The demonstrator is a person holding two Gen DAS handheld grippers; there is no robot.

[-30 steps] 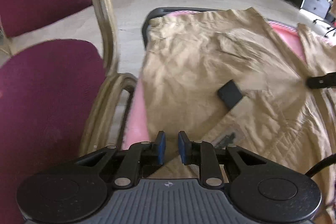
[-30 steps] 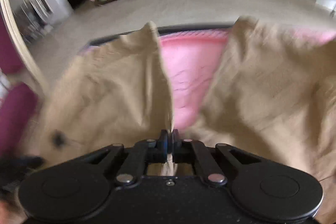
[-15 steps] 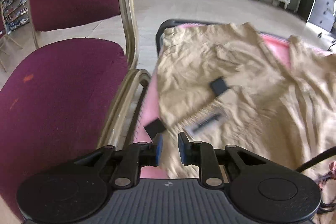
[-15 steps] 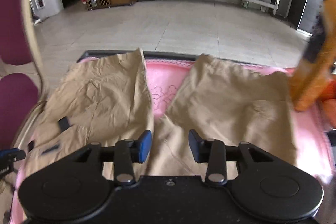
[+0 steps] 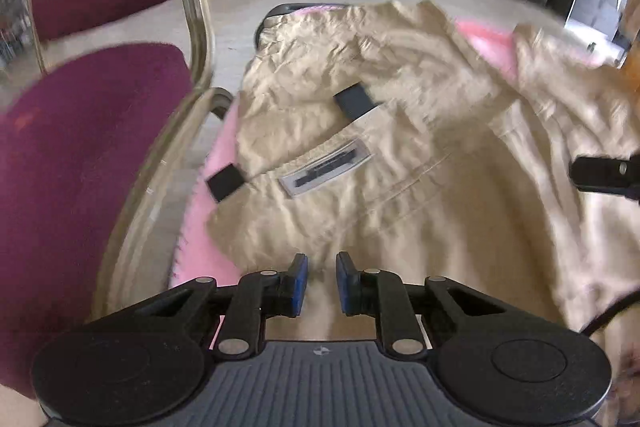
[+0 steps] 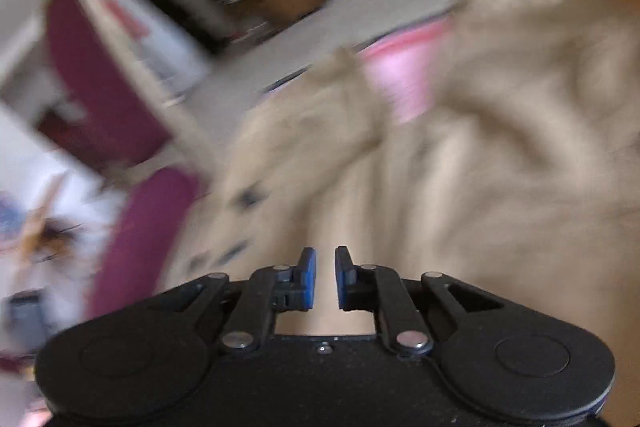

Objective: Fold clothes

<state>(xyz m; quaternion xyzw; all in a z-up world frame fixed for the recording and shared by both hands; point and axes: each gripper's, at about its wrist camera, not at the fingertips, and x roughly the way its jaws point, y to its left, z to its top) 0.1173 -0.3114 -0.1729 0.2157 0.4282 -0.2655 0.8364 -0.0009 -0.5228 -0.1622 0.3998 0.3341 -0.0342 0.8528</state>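
Beige trousers [image 5: 400, 155] lie spread on a pink-covered table [image 5: 208, 163], waist towards me, with a grey label [image 5: 326, 167] and two black tabs [image 5: 354, 101] on the waistband. My left gripper [image 5: 321, 279] hovers over the near waist edge. Its jaws are closing to a narrow gap, and cloth shows below them but none is pinched. A black part of the right gripper shows at the right edge [image 5: 600, 177]. The right wrist view is blurred and tilted. There my right gripper [image 6: 325, 277] is above the trousers [image 6: 480, 167], its jaws closing with nothing between the pads.
A maroon chair [image 5: 80, 167] with a pale metal frame [image 5: 196, 27] stands tight against the table's left side, also seen as the maroon chair [image 6: 140, 235]. Something orange [image 5: 632, 67] sits at the far right. Bare floor, a wooden cabinet and shelves lie beyond.
The left gripper slid right, from beside the chair to over the waistband. The right gripper let go of the trouser leg, opened wide, narrowed again, and swung and rolled to the left.
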